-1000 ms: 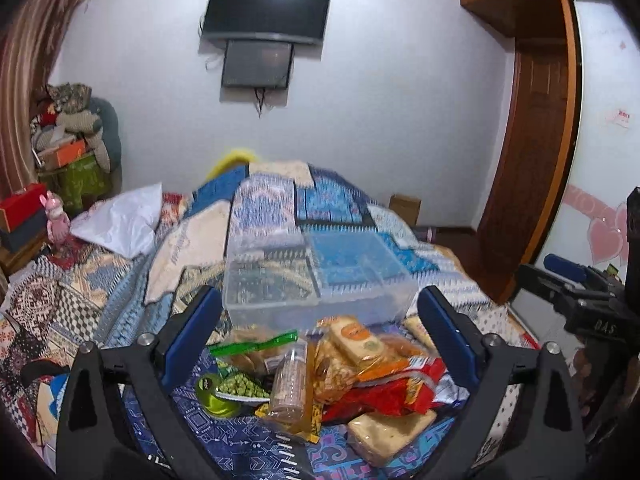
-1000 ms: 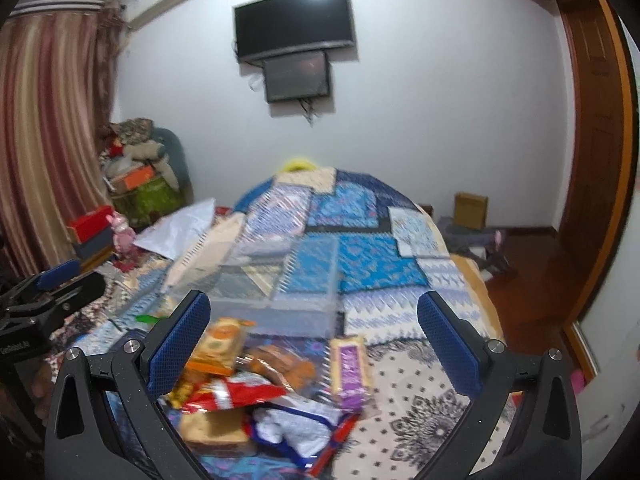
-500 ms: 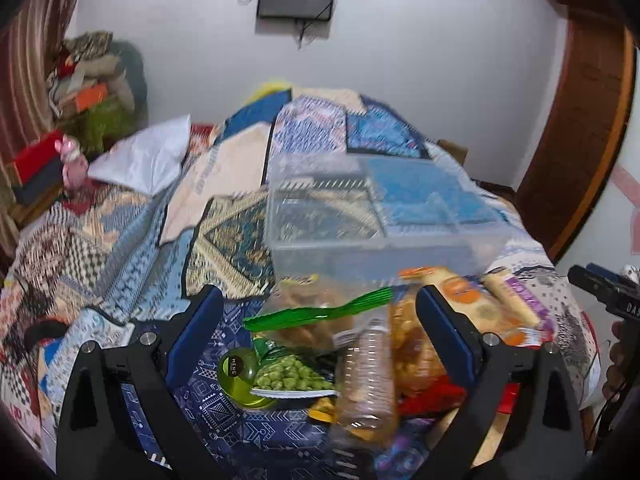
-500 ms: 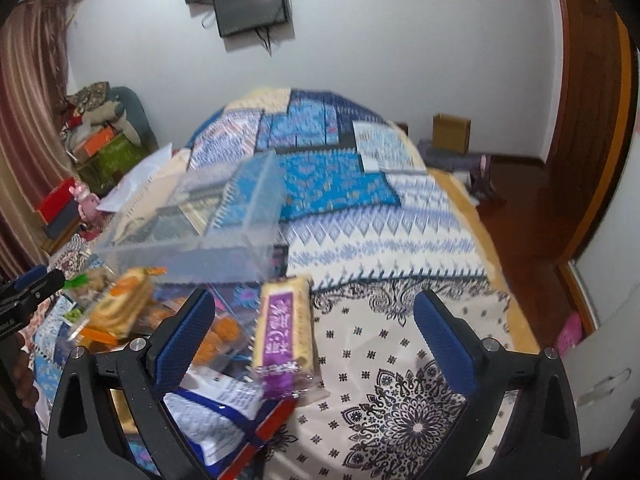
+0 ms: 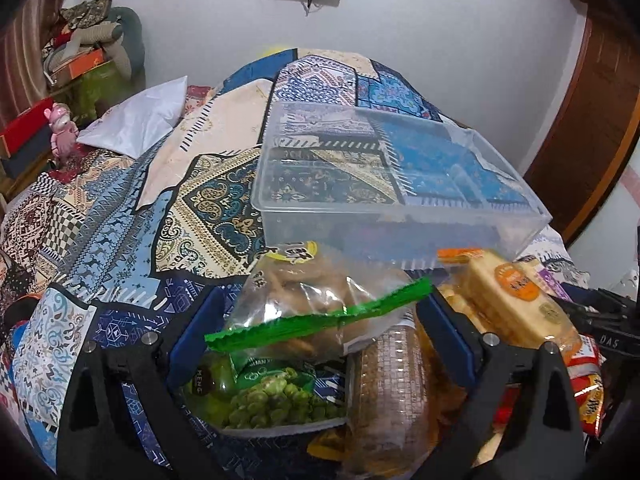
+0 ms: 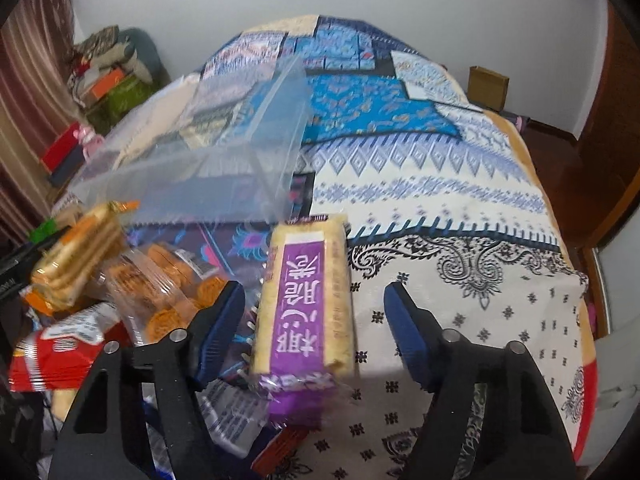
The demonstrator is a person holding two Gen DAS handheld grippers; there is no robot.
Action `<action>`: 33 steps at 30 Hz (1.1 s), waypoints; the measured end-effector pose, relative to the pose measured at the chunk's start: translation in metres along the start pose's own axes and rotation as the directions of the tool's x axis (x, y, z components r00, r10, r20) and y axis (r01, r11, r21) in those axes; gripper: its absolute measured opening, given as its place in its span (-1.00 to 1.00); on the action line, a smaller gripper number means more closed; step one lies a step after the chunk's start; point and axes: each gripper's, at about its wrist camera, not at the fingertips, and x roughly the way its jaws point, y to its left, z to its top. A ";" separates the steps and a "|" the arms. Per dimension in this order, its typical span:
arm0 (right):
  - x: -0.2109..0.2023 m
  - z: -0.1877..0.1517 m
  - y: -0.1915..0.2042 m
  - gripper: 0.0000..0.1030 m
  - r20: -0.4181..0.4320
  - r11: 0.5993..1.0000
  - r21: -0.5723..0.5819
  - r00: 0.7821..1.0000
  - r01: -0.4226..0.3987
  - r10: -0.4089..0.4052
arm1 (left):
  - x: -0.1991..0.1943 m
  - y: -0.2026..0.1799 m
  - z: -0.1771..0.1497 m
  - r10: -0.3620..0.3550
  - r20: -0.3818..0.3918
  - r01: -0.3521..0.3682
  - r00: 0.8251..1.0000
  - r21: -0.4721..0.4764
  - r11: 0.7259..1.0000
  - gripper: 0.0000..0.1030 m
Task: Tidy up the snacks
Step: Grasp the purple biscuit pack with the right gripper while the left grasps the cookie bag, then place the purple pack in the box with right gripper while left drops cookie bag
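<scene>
The snacks lie in a heap on the bed [image 6: 460,216], right against the near wall of the clear plastic box [image 5: 400,216], and everything I describe is placed from that box.

On my left side, the clear bag with the green strip [image 5: 320,312] sits just in front of the box's near wall and rises between my left fingers [image 5: 320,332], which are spread wide on either side of it without touching it. Nearer to me than that bag, also between the fingers, lie the green pea packet [image 5: 272,400] and a clear ribbed bottle [image 5: 388,384] beside it. The orange-labelled cracker pack [image 5: 516,300] leans at the box's near right corner, outside my right-hand finger pad [image 5: 444,340].

On my right side, the purple wafer pack [image 6: 304,300] lies lengthwise in front of the box's corner [image 6: 276,184], its far end almost at the box. It sits between my right fingers [image 6: 316,320], closer to the left pad [image 6: 220,328] than to the right pad; they stand wide apart and grip nothing. Left of it, still in front of the box, are a bag of round orange biscuits [image 6: 168,284], the stacked cracker pack [image 6: 76,256] and a red packet [image 6: 52,360].
</scene>
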 end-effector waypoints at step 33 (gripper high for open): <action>-0.082 0.059 0.046 -0.18 0.279 0.996 -0.076 0.957 -0.054 0.073 | -0.076 -0.010 0.069 -0.059 0.195 0.055 0.979 0.022 0.998 0.05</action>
